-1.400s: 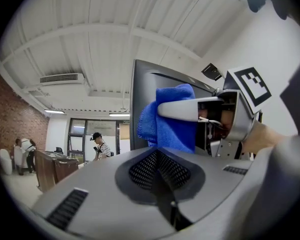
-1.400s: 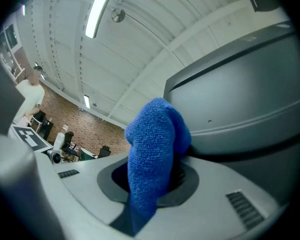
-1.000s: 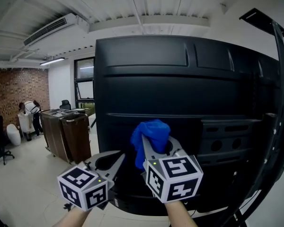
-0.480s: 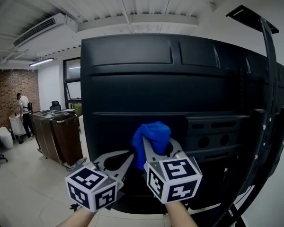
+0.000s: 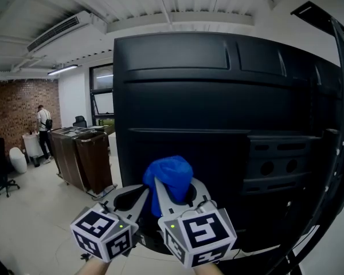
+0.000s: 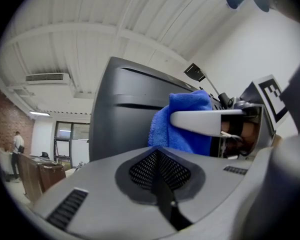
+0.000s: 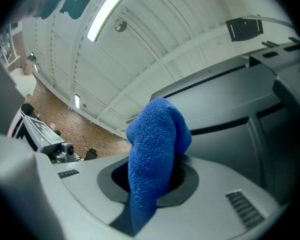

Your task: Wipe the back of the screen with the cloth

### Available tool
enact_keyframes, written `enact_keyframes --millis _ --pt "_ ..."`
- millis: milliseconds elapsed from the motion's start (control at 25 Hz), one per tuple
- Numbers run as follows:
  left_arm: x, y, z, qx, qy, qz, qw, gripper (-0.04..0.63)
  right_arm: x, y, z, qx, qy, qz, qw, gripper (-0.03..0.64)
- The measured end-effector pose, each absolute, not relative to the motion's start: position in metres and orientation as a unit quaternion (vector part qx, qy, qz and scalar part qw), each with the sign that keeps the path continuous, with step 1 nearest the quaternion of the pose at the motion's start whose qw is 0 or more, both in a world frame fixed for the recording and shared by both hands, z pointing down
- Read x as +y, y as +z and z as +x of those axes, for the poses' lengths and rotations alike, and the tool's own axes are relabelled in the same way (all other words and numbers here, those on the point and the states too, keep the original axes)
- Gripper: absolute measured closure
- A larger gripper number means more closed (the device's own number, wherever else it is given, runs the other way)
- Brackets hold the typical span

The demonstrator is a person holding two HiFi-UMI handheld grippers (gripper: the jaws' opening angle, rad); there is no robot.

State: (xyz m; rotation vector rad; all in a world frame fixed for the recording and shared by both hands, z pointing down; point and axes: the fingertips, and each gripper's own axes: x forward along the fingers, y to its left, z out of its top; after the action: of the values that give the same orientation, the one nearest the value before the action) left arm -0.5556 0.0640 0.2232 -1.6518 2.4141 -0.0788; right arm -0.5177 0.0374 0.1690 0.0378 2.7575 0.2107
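- Your right gripper (image 5: 173, 189) has its two jaws clamped on a crumpled bright blue microfibre cloth (image 5: 167, 175). The right gripper view confirms it: the cloth (image 7: 155, 149) rises as a bunched wad from between the jaws of that gripper (image 7: 150, 181).
- Your left gripper (image 5: 139, 195) has its jaws pressed together with nothing between them. In its own view the gripper (image 6: 157, 151) shows a closed seam.
- You hold the left gripper just beside the right one, low and to its left. The cloth (image 6: 182, 119) appears directly beyond the left gripper's tips.
- The cloth sits in front of the lower left part of the large black moulded plastic back of the screen (image 5: 218, 96). Whether it is touching the panel cannot be determined.
- The screen back stands upright and fills most of the head view.
- Well behind, on the left, are brown cabinets (image 5: 83, 159), a red brick wall (image 5: 14, 105) and a standing person (image 5: 44, 122).
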Motion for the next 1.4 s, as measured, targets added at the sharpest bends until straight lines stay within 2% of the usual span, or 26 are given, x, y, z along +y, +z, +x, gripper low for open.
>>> enact_keyframes --millis 280,680,1000,1400 --pt "0.119 0.261 -0.594 0.871 -0.070 -0.478 0.093 0.589 0.090 0.215 -0.567 0.982 0.064 0.086 0.157 0.565" --pt "0.148 0.297 -0.621 0.890 -0.056 -0.448 0.059 0.589 0.106 0.253 -0.613 0.986 0.061 0.096 0.119 0.565" --pt "0.116 0.303 -0.600 0.874 -0.038 -0.481 0.060 0.589 0.072 0.263 -0.581 0.986 0.081 0.073 0.123 0.565" --pt "0.025 0.303 -0.532 0.831 -0.040 -0.551 0.069 0.589 -0.037 0.262 -0.493 0.984 0.093 -0.032 0.147 0.565"
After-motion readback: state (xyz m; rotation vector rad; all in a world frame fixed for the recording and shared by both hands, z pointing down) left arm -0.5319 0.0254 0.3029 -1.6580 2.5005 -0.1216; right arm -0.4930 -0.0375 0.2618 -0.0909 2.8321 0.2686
